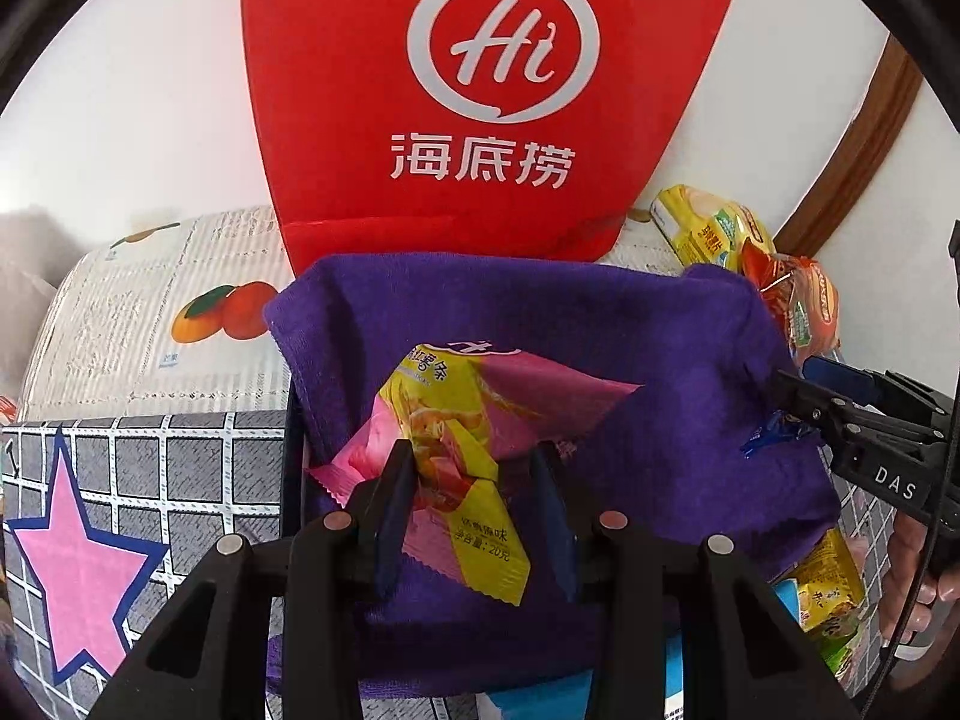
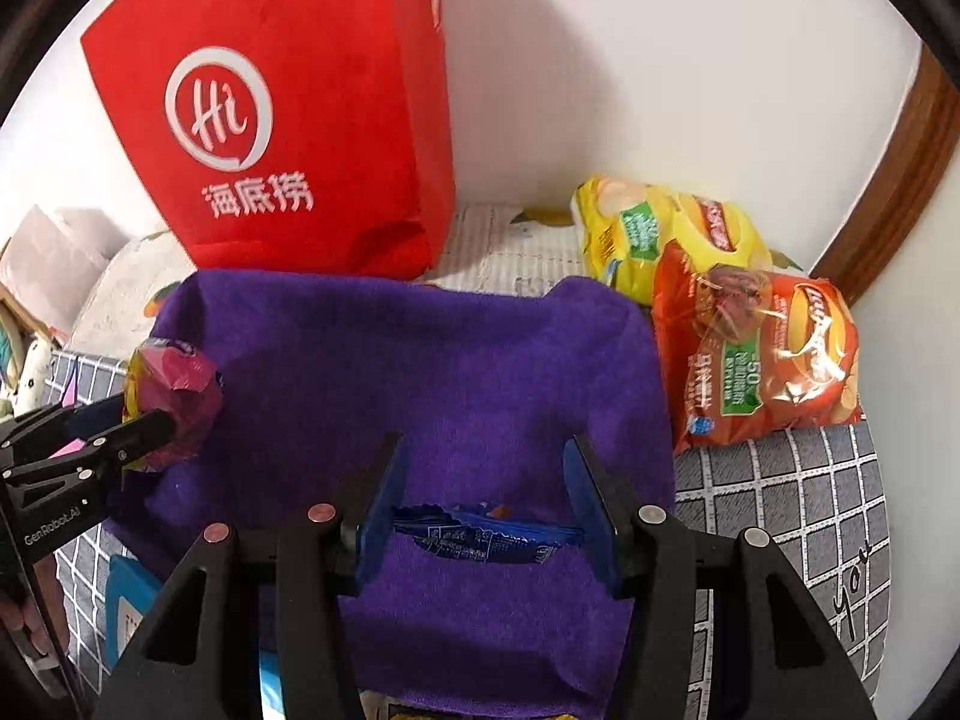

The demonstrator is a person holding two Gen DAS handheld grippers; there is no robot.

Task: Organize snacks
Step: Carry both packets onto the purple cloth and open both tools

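Observation:
My left gripper (image 1: 474,462) is shut on a pink and yellow snack packet (image 1: 456,408), which hangs just above a purple cloth (image 1: 660,360) draped over a dark-rimmed container. In the right wrist view that packet (image 2: 174,396) shows at the left, pinched by the left gripper (image 2: 141,426). The right gripper (image 2: 483,456) is shut on a flat blue snack packet (image 2: 480,537), held crosswise low over the same purple cloth (image 2: 420,360). The left wrist view also catches the right gripper (image 1: 798,414) and its blue packet (image 1: 771,435) at the cloth's right edge.
A red paper bag (image 2: 288,150) stands against the white wall behind the cloth. Yellow (image 2: 660,228) and orange (image 2: 756,354) chip bags lie at the back right. Another yellow snack (image 1: 828,594) and a blue box (image 2: 126,606) lie near the cloth. A grey checked sheet (image 1: 198,468) covers the surface.

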